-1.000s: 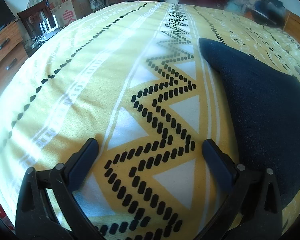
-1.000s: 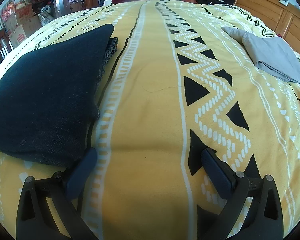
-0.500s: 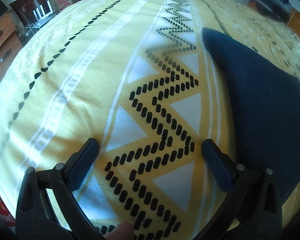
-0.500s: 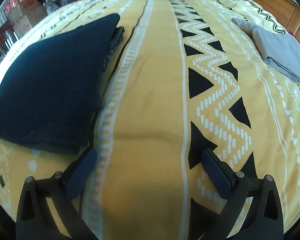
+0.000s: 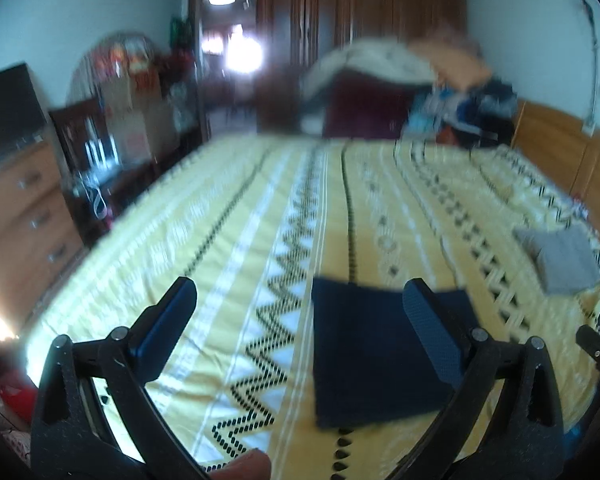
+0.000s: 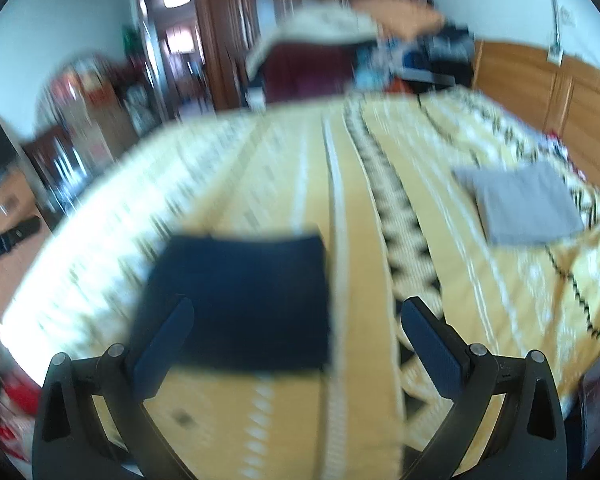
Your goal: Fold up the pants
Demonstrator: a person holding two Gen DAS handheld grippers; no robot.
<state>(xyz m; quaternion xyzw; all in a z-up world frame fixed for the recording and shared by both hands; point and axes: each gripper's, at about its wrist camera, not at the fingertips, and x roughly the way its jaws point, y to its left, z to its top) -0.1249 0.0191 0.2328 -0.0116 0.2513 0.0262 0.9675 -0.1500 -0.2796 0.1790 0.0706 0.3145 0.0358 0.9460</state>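
The dark navy pants [image 5: 372, 356] lie folded into a flat rectangle near the front edge of the yellow patterned bedspread [image 5: 260, 208]; they also show in the right wrist view [image 6: 244, 296]. My left gripper [image 5: 300, 312] is open and empty, held above and in front of the bed, its right finger overlapping the pants in view. My right gripper [image 6: 296, 320] is open and empty, also raised off the bed with the pants in front of it. Both views are motion-blurred.
A folded grey garment [image 5: 560, 260] lies at the right of the bed, also in the right wrist view [image 6: 528, 204]. Piled clothes [image 5: 440, 92] sit at the far end. A wooden dresser [image 5: 16, 216] stands left, a wooden headboard [image 5: 572, 160] right.
Both grippers have lifted up and pulled back from the bedspread, tilting up so the whole room shows. The pants stay folded on the bed. Both stay open.
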